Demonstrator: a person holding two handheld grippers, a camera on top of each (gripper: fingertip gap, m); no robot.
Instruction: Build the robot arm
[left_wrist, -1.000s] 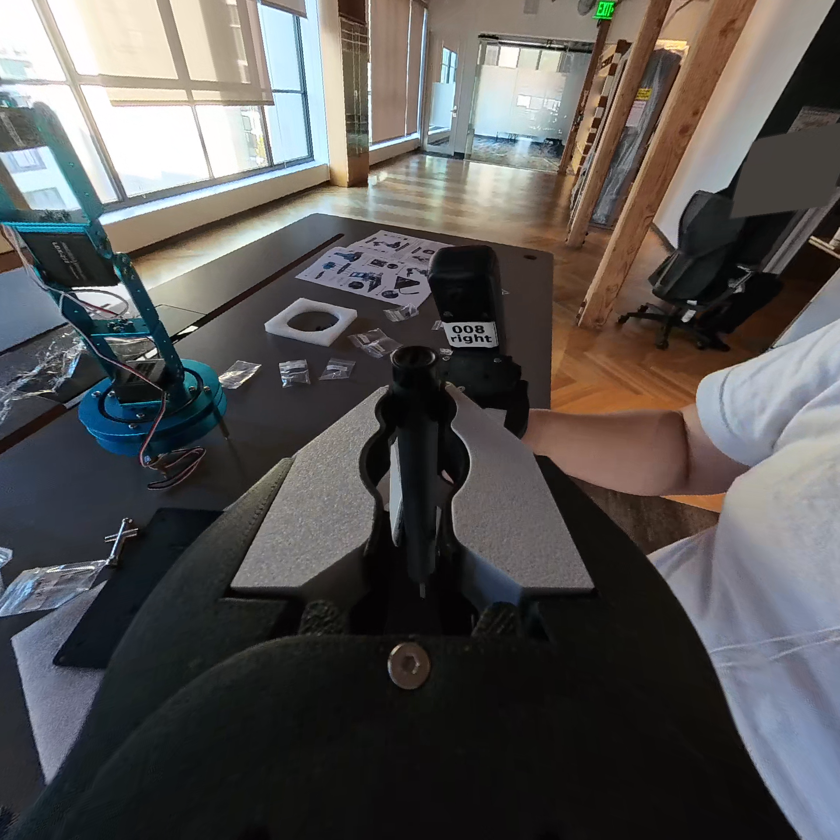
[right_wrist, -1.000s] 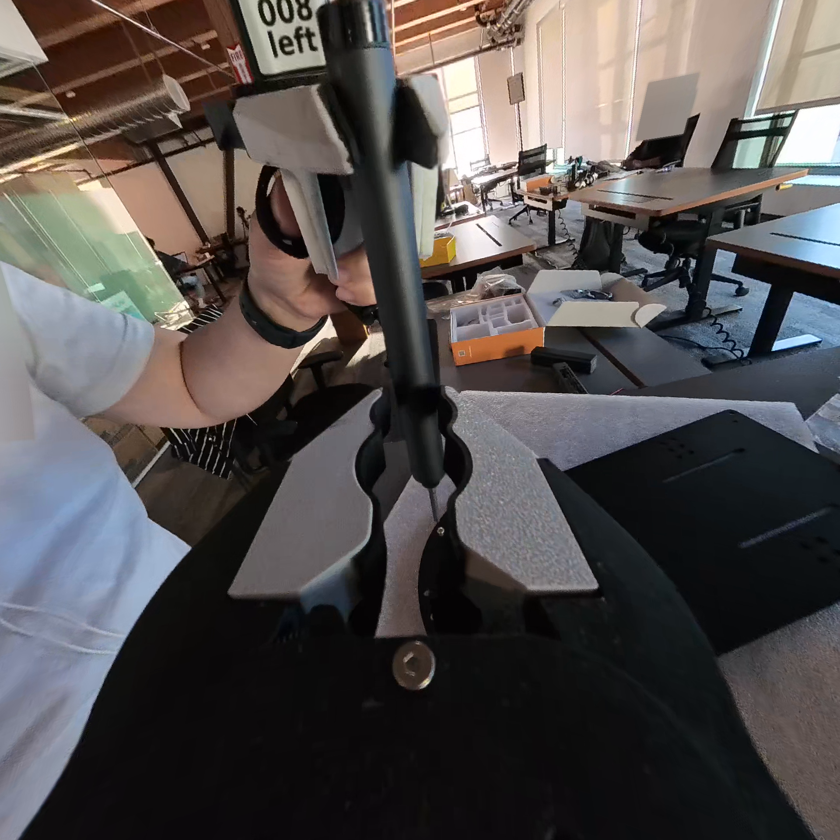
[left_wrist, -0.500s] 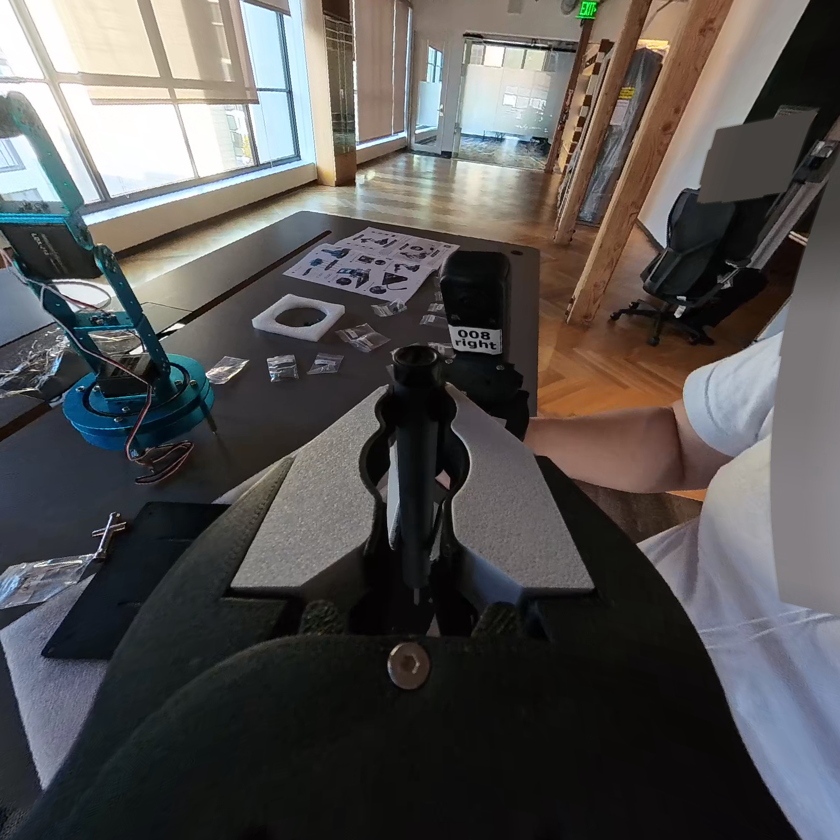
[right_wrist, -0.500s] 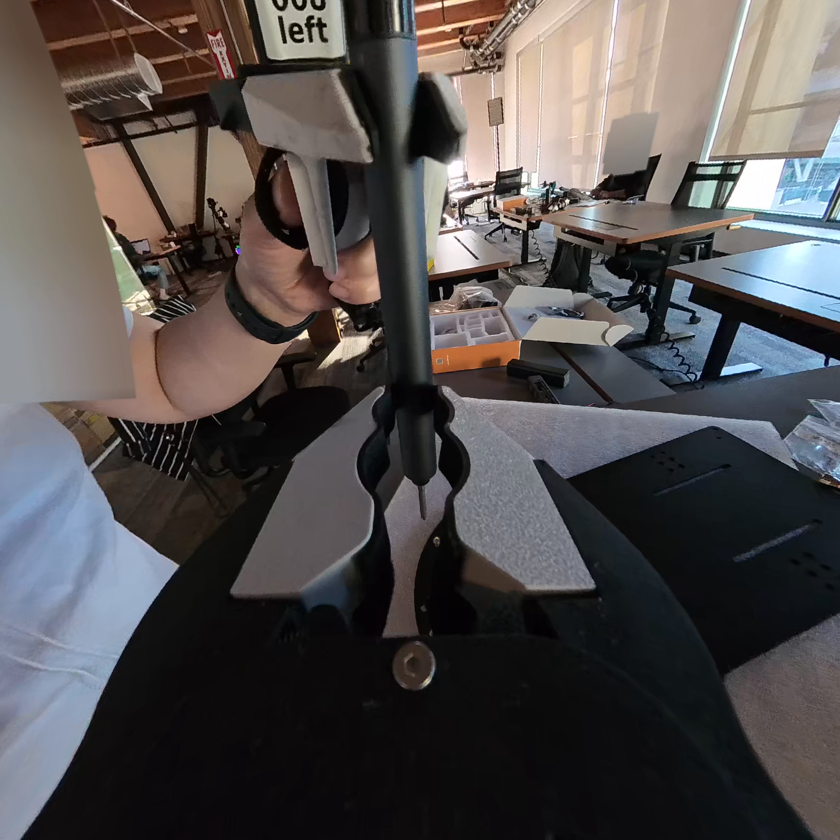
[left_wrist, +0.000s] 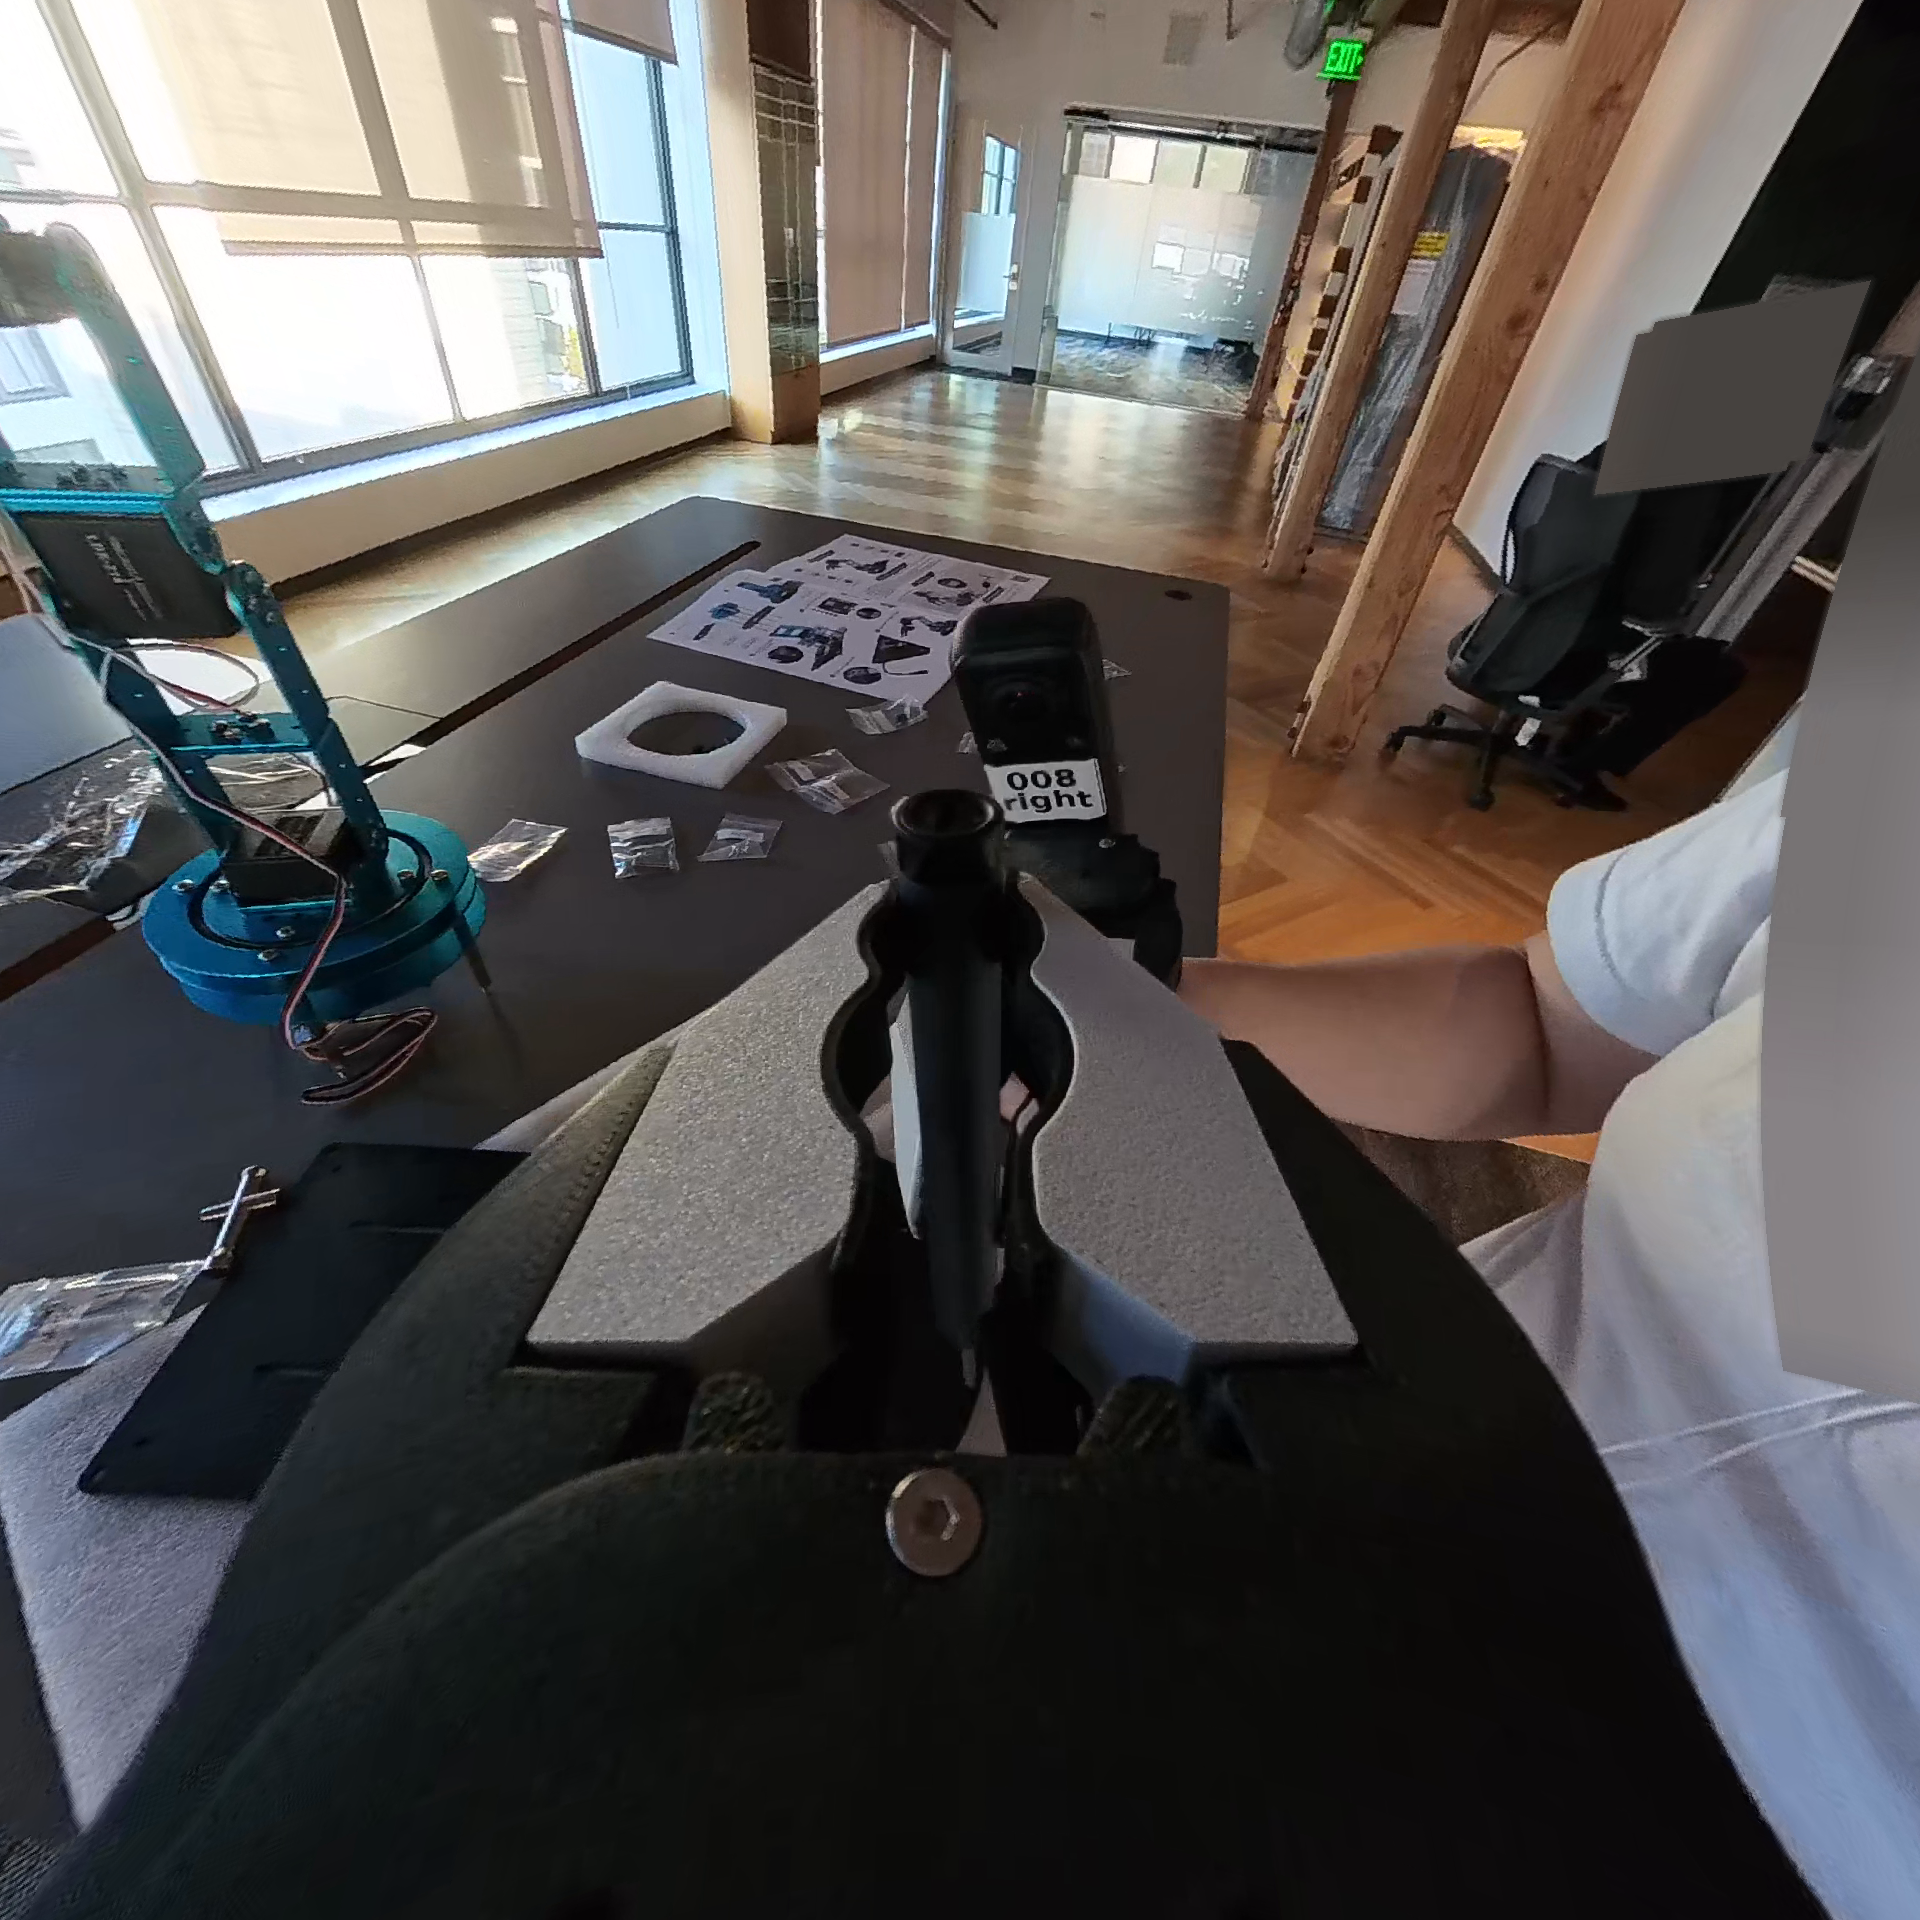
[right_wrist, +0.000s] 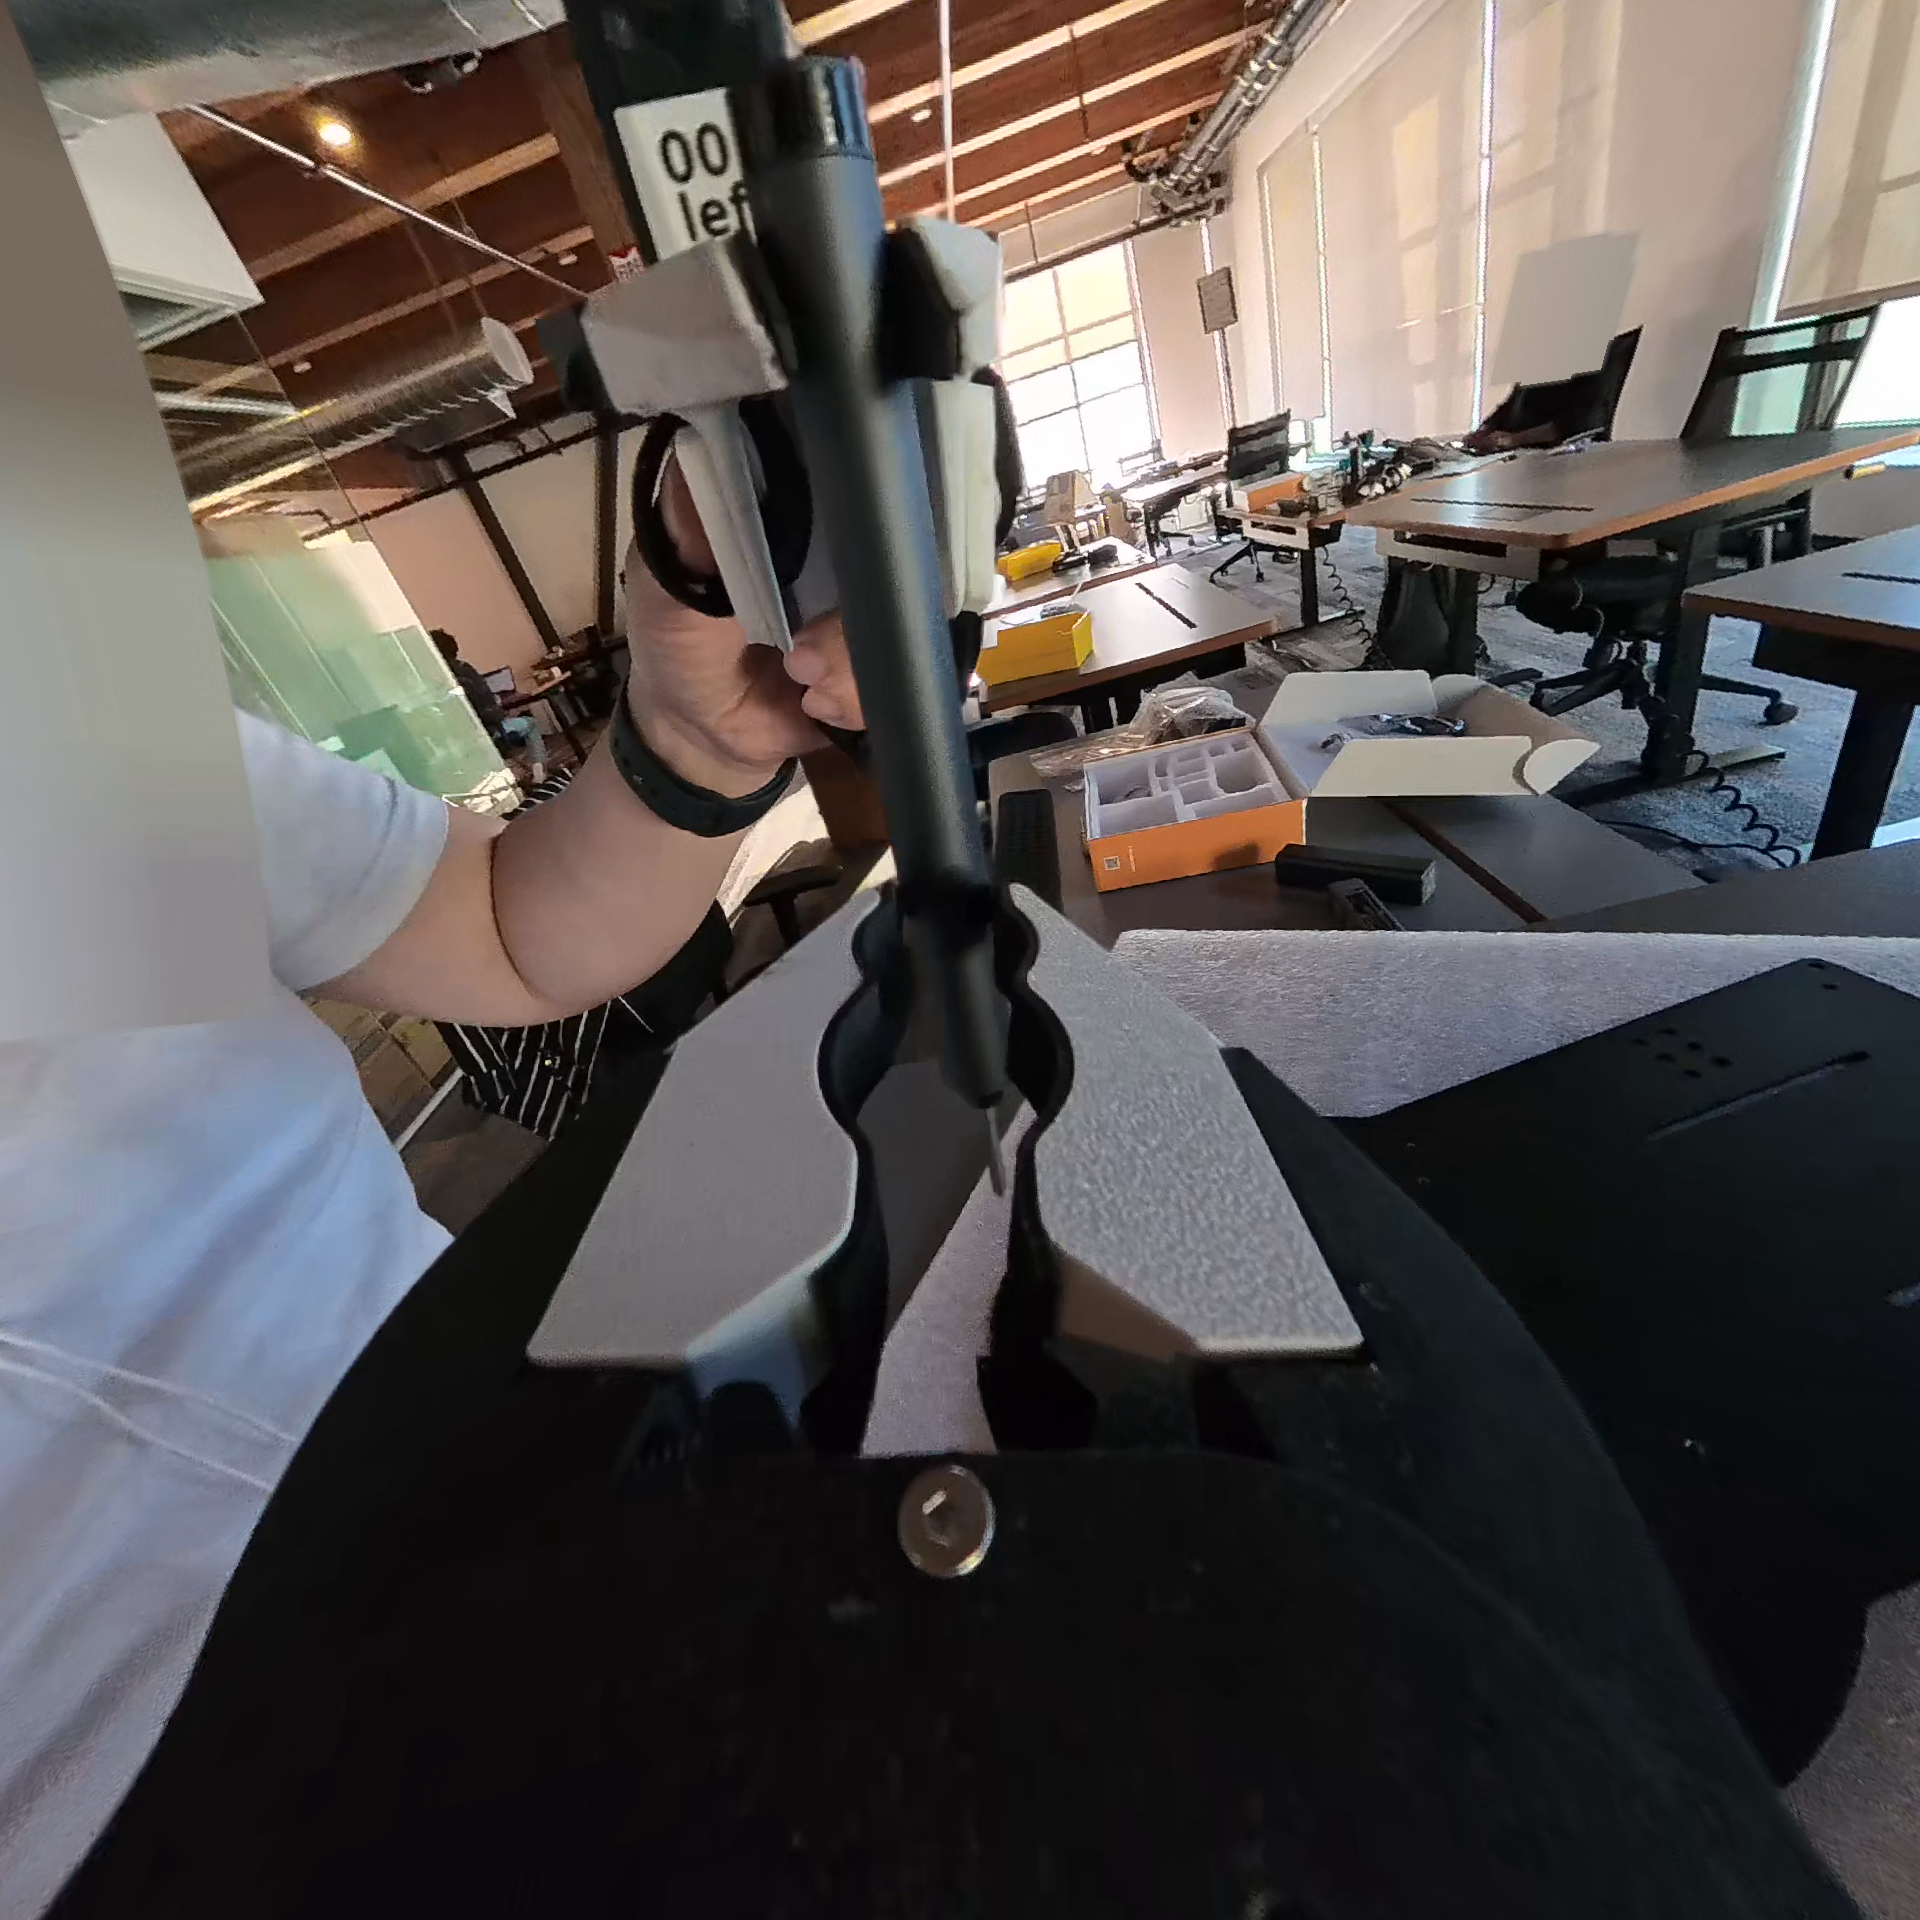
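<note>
A black pen-shaped screwdriver (left_wrist: 951, 1091) stands between my left gripper's (left_wrist: 948, 904) fingers, which are shut on its body, cap end up and bit down. In the right wrist view the same screwdriver (right_wrist: 894, 582) runs down, tilted, from the left gripper (right_wrist: 842, 291) above into my right gripper (right_wrist: 940, 909). The right gripper is shut on its lower end, and the bit pokes out below the fingertips. The right gripper's camera housing (left_wrist: 1034, 686) shows just behind the screwdriver in the left wrist view. A black metal plate (right_wrist: 1662, 1195) on grey foam (right_wrist: 1351, 987) lies under both grippers.
On the dark table (left_wrist: 623, 966) stand a blue robot-arm kit (left_wrist: 312, 925), a white foam ring (left_wrist: 681, 732), a printed sheet (left_wrist: 852, 613) and several small parts bags (left_wrist: 644, 842). A small cross wrench (left_wrist: 241, 1205) lies beside the black plate (left_wrist: 312, 1299). An open orange box (right_wrist: 1195, 821) sits on a nearby desk. The grippers' ends are close to 8 centimeters from one another.
The screwdriver stays in both grippers. In the right wrist view it has gone from upright to tilted, and the left gripper has shifted a little lower. The table has drifted in the left wrist view.
</note>
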